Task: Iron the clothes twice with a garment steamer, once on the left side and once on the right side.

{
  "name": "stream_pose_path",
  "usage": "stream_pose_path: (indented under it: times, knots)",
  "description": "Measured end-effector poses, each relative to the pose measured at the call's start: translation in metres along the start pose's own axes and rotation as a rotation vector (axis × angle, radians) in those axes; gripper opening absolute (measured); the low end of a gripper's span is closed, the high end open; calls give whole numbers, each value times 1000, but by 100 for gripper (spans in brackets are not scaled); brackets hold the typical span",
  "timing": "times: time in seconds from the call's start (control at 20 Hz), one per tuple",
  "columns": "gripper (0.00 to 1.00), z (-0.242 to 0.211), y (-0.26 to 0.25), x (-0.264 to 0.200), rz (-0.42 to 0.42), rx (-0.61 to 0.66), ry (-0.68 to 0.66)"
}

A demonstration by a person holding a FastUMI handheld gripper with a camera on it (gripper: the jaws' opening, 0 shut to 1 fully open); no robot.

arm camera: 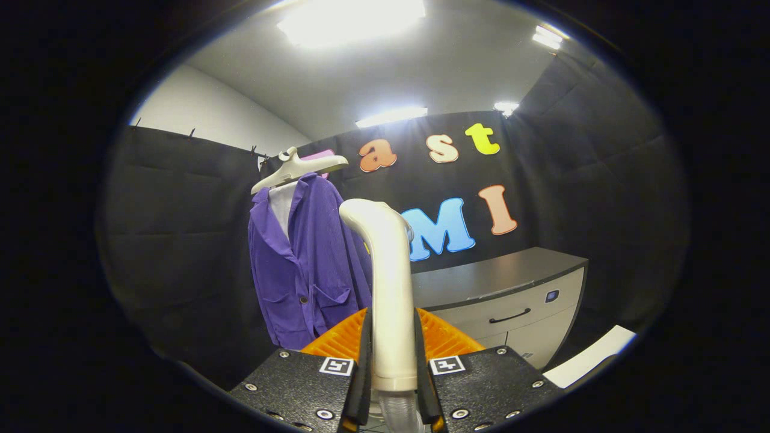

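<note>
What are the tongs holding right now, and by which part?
The tongs are shut on the cream plastic garment steamer, gripping the lower part of its upright handle, just above the clear hose. Its head points toward the hanging purple jacket.

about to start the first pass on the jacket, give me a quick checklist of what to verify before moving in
1. Grip: gripper fingers pressed on both sides of the garment steamer handle: ok.
2. Steamer upright between the fingers, head bent toward the purple jacket: ok.
3. Jacket hangs on the white hanger, front facing out: ok.
4. Steamer head touching fabric: not ok, jacket lies beyond the fingers, apart.
5. Steam on: cannot tell.
6. Hose below handle free: cannot tell.
</note>
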State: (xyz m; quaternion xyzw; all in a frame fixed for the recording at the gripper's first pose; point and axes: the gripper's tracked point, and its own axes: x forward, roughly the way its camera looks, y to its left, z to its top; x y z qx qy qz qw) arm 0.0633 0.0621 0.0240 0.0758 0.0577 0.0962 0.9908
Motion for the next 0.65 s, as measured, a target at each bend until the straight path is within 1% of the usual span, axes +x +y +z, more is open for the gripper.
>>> stream_pose_path:
  times: [0.65]
  knots:
    - [32, -4, -7, 1, 0, 9, 20]
